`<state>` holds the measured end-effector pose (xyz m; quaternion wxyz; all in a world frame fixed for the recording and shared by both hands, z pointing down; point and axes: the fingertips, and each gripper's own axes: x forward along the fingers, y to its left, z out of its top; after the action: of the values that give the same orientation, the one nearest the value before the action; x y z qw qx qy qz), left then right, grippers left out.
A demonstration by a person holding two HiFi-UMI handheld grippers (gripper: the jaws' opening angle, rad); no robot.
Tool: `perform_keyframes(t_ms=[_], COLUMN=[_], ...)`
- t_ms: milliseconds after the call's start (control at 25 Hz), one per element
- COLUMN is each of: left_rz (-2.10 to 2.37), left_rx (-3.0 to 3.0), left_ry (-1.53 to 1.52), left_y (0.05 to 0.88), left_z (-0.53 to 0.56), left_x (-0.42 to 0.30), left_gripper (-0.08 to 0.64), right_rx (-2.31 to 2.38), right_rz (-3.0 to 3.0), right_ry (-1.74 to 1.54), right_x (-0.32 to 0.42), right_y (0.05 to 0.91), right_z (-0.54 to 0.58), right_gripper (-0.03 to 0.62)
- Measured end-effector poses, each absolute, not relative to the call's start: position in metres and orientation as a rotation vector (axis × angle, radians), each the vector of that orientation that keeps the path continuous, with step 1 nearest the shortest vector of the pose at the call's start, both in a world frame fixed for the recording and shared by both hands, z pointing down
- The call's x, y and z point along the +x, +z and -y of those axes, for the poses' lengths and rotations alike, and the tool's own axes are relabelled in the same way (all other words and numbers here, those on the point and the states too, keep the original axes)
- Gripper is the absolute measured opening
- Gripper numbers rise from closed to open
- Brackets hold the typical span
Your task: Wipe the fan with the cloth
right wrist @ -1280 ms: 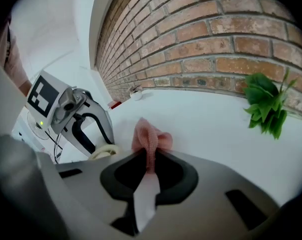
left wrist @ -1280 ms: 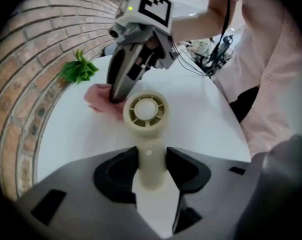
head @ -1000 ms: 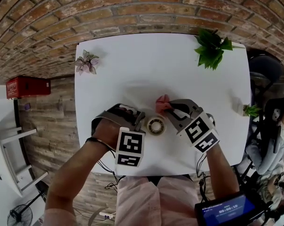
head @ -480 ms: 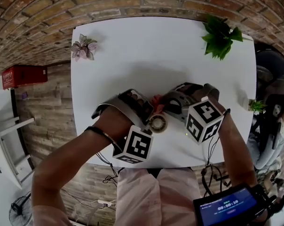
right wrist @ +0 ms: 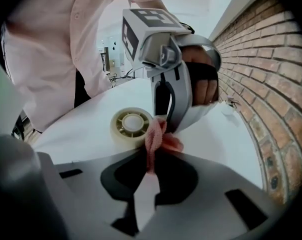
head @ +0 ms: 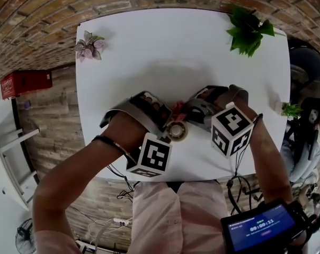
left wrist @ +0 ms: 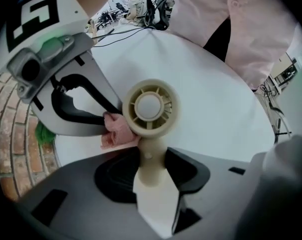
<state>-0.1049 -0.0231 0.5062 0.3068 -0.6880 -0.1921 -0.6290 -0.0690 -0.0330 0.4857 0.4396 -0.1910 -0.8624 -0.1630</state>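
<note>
The fan (left wrist: 150,106) is found near the front of the white table (head: 149,52), with its round face turned up. Its stem is clamped between the jaws of the left gripper (left wrist: 151,163), which is pointed down at it. And there's the pink cloth (right wrist: 156,136), pinched tight in the narrow jaws of the right gripper (right wrist: 150,160). The cloth is bunched up and pressed against the fan's rim, on the side away from the person. The two grippers are set close together over the fan.
</note>
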Motion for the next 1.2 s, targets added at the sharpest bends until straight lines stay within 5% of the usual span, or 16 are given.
perform_keyframes(t_ms=[1200], left_rz=[-0.002], left_rx=[-2.095], left_ry=[-2.029], left_y=[0.507], left_z=[0.029], left_x=[-0.108], left_gripper=[0.179], right_rx=[0.050], right_rz=[2.385], right_ry=[0.137], right_x=[-0.045], right_y=[0.473], right_z=[-0.036], right_gripper=[0.041])
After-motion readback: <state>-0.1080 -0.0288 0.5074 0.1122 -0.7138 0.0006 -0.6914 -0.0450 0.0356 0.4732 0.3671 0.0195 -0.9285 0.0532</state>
